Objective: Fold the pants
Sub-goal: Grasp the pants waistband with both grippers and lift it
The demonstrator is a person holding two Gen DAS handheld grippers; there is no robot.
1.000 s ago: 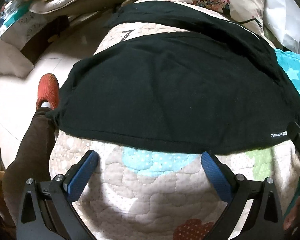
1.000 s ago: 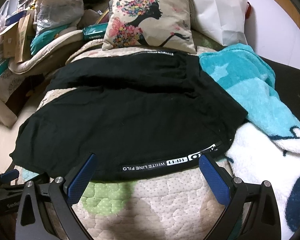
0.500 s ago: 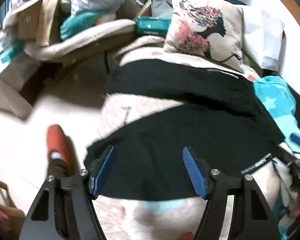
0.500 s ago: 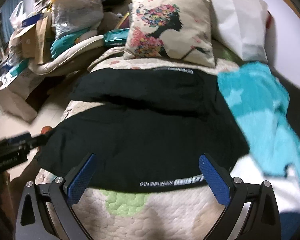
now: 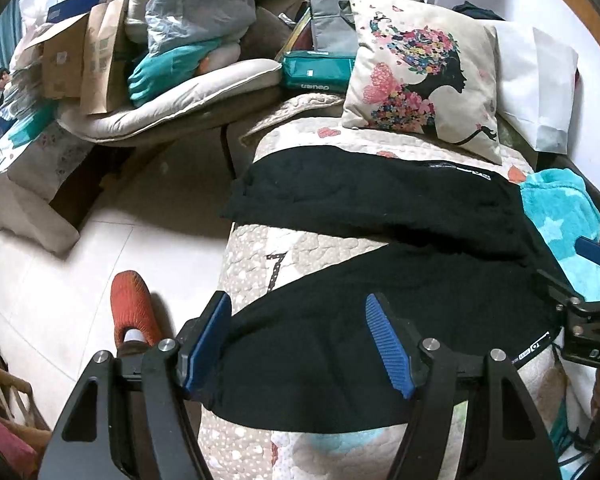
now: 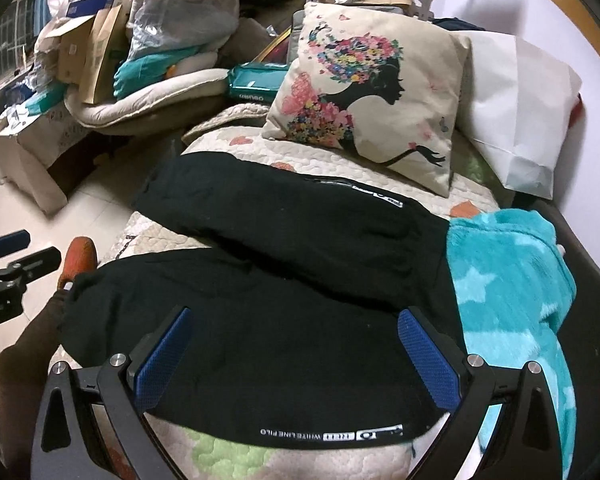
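Only a few bits of lettering are readable here. The black pants [image 6: 284, 320] have a white strip along the near edge, low in the right wrist view, reading "WHITE LINE FILO" upside down, followed by small blocky logo marks I can't make out. The far edge of the pants has another white-printed strip, too small to read. The teal pack [image 5: 316, 70] upper middle shows a white word, inverted, something like "deuem" but I can't tell for sure. The right gripper [image 5: 592, 320], at the right edge of the left wrist view, has "DAS" on its black body. The quilt [image 5: 260, 264] has a dotted "7".
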